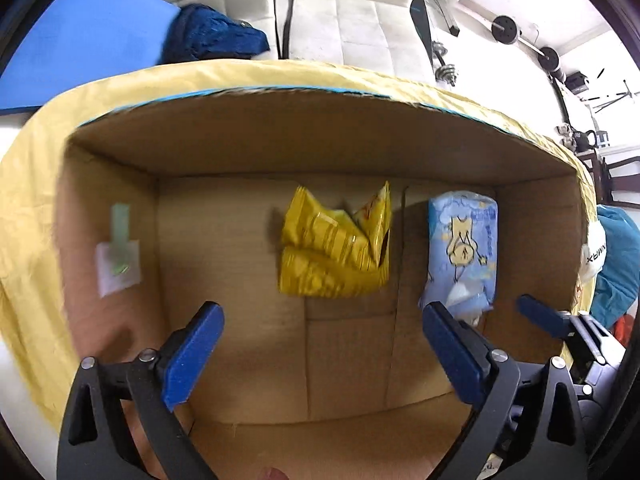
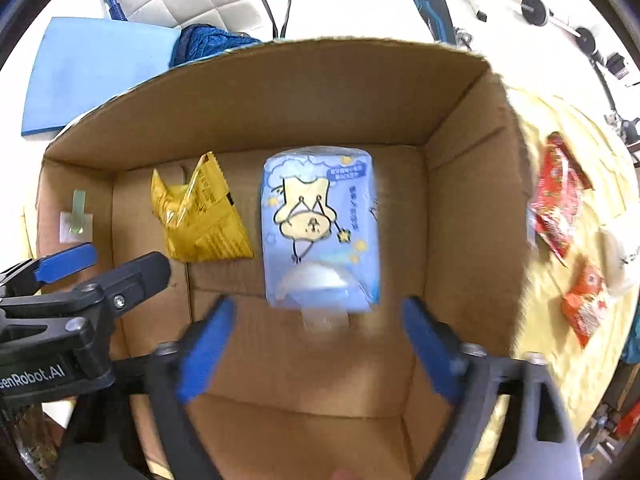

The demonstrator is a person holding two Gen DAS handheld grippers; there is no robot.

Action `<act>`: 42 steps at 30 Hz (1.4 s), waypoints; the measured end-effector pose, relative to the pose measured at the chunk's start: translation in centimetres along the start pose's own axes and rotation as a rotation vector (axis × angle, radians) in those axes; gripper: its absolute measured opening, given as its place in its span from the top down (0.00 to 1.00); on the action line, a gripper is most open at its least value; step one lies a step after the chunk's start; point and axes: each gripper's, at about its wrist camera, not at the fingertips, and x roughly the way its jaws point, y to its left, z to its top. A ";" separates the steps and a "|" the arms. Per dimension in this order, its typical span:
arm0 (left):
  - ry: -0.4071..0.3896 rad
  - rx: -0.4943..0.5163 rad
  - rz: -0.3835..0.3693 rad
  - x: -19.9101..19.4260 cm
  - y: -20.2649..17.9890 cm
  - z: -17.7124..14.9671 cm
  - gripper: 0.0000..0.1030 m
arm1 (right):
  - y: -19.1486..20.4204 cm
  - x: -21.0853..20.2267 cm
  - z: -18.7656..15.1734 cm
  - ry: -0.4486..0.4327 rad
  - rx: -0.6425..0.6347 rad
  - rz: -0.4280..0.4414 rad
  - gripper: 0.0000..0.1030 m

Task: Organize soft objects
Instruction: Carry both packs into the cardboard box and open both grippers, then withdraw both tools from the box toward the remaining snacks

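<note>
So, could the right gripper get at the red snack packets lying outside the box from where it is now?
Probably yes. The right gripper is open and holds nothing, above the cardboard box. The red snack packets lie uncovered on the yellow cloth just beyond the box's right wall, so it would only have to lift over that wall.

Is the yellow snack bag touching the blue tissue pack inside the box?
Apart. The left wrist view shows bare cardboard floor between the yellow snack bag and the blue tissue pack; the right wrist view shows them closer, nearly meeting.

The left claw (image 2: 106,268) body reads "enRobot.AI", its start cut off.
</note>
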 end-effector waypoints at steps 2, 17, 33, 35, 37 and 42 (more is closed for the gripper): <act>-0.021 -0.005 0.008 -0.7 0.5 -0.9 0.01 | 0.0 -1.0 -1.1 -0.011 -0.012 -0.012 0.05; -0.251 -0.032 0.075 -7.2 0.0 -9.0 0.01 | 0.1 -7.7 -10.0 -0.103 -0.050 -0.039 0.00; -0.383 0.009 0.069 -14.7 -2.1 -16.8 0.01 | -0.5 -17.4 -17.6 -0.286 -0.031 -0.019 0.00; -0.391 0.014 0.072 -15.2 -2.4 -17.5 0.01 | -0.4 -18.3 -18.4 -0.293 -0.034 -0.009 0.00; -0.397 0.021 0.067 -16.0 -2.7 -18.2 0.01 | -0.3 -18.9 -18.9 -0.299 -0.037 0.001 0.00; -0.425 0.034 0.080 -17.3 -3.6 -19.4 0.01 | -0.8 -20.2 -19.9 -0.308 -0.053 0.021 0.00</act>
